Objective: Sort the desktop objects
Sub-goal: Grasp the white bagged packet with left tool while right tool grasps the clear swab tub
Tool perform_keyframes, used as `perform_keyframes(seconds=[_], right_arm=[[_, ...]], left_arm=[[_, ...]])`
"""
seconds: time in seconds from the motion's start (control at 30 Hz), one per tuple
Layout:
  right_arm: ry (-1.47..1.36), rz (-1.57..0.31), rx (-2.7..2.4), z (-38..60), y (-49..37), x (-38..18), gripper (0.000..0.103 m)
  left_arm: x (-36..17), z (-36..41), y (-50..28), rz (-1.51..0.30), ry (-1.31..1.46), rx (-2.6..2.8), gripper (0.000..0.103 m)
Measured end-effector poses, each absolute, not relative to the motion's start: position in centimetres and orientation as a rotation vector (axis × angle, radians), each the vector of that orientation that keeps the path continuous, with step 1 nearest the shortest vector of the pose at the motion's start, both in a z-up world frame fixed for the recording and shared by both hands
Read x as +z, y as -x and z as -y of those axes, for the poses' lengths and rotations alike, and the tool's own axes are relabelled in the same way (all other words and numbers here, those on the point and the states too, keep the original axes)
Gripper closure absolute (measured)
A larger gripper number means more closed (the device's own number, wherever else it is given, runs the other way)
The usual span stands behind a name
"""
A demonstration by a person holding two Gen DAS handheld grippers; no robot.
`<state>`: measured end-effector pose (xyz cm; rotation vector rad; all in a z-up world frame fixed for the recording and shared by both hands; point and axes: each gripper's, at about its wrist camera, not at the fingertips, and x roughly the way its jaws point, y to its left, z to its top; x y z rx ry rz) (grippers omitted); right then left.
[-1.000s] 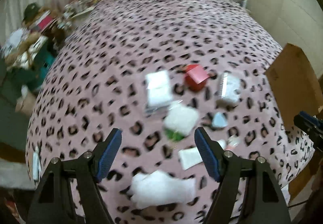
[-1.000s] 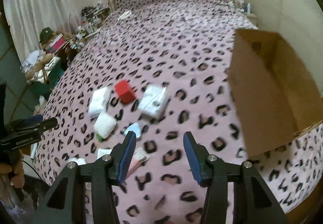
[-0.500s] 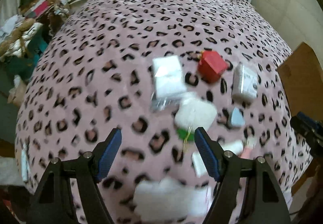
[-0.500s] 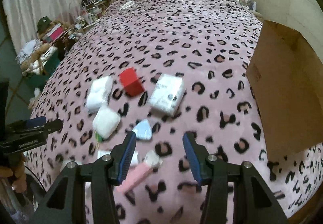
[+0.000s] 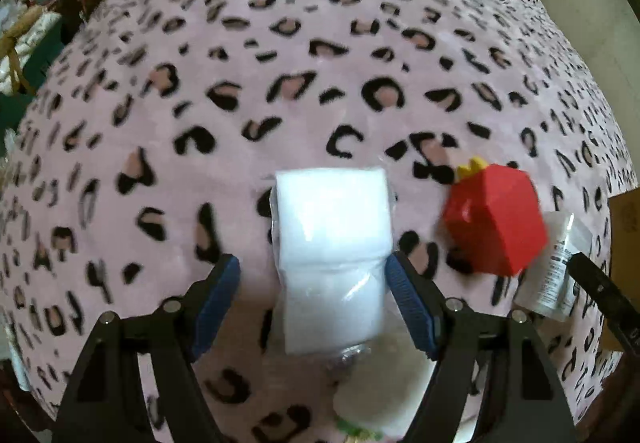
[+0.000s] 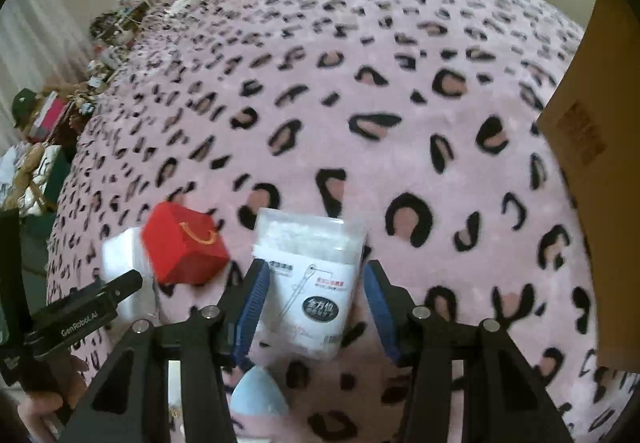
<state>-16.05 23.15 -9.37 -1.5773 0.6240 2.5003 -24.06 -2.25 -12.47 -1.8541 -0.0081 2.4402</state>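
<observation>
- The scene is set on a bed spread in pink leopard print, on which the small things to be sorted are clustered; a cardboard box is seen standing at the right edge of the right wrist view, well apart from the cluster, and is judged to be the likely place for sorted things.
- The left gripper is held steeply downward over a white plastic-wrapped pack. Its jaws are spread wide, one blue pad to each side of the pack's near half; the right pad seems just at the pack's edge, the left pad stands clear, and no squeeze is seen.
- The pack's long axis is seen running straight away from the left gripper, so the short width is what lies across the jaws; a closing there is judged to meet it squarely.
- The right gripper is set likewise over a printed white packet, jaws partly open and straddling its near end, nothing gripped yet. The packet's long axis also runs away from the jaws, tilted slightly.
- A red box with a yellow handle lies between the two white things, just beside each, and is nearer to neither hand by much.
- A pale blue wedge lies below the right gripper, untouched.
</observation>
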Motion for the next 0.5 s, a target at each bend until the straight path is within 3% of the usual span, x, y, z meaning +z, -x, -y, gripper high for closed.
perform_keyframes(seconds=[0.1, 0.23, 0.37, 0.5], right_arm=[[1.569, -0.671, 2.497, -23.1, 16.6, -10.0, 0.049], [1.581, -0.624, 2.506, -22.3, 17.5, -10.6, 0.037], [1.631, -0.787, 2.497, -22.6, 18.1, -12.3, 0.036], [1.645, -0.789, 2.497, -22.1, 18.5, -13.2, 0.034]], left_arm=[[-13.5, 1.9, 24.8, 0.012, 1.857, 2.43, 0.02], [-14.5, 1.1, 25.8, 0.011, 1.87, 2.412, 0.015], [-15.0, 0.4, 26.6, -0.004, 1.878, 2.413, 0.014], [-15.3, -0.3, 26.9, -0.03, 1.874, 2.421, 0.014]])
